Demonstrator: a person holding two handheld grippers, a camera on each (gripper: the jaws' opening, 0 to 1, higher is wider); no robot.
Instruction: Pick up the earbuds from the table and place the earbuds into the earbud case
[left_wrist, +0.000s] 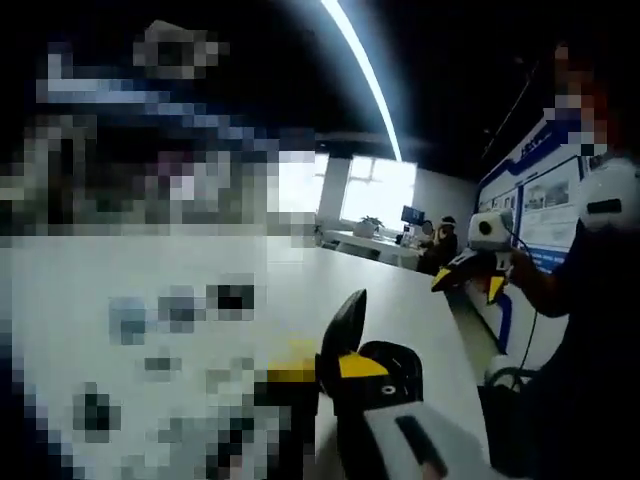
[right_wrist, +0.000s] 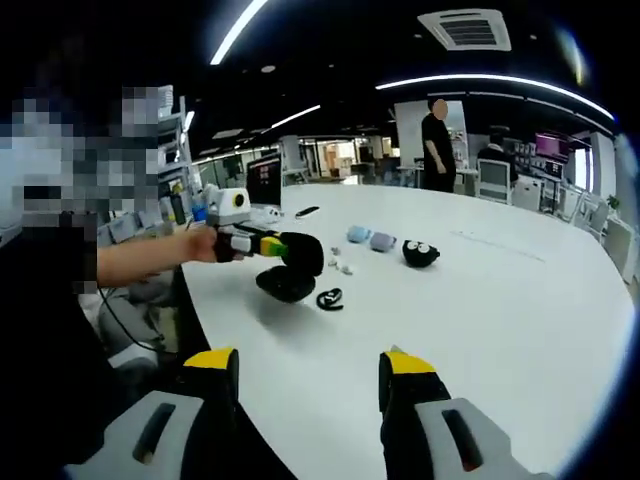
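In the right gripper view my left gripper (right_wrist: 272, 244) reaches in from the left, shut on an open black earbud case (right_wrist: 287, 284) that hangs just above the white table (right_wrist: 480, 330). Two small white earbuds (right_wrist: 341, 266) lie on the table just beyond the case, with a black looped piece (right_wrist: 328, 298) beside them. My right gripper (right_wrist: 305, 385) stands open and empty above the table's near side. In the left gripper view my left gripper (left_wrist: 325, 372) has a black part of the case (left_wrist: 348, 318) rising between its yellow tips. The right gripper (left_wrist: 470, 283) hangs open at the right.
Further back on the table lie a pale blue case (right_wrist: 358, 235), a lilac case (right_wrist: 383, 241) and a black case (right_wrist: 420, 254). A monitor (right_wrist: 264, 180) stands at the table's far left. A person (right_wrist: 437, 140) stands behind the table. Chairs line the right.
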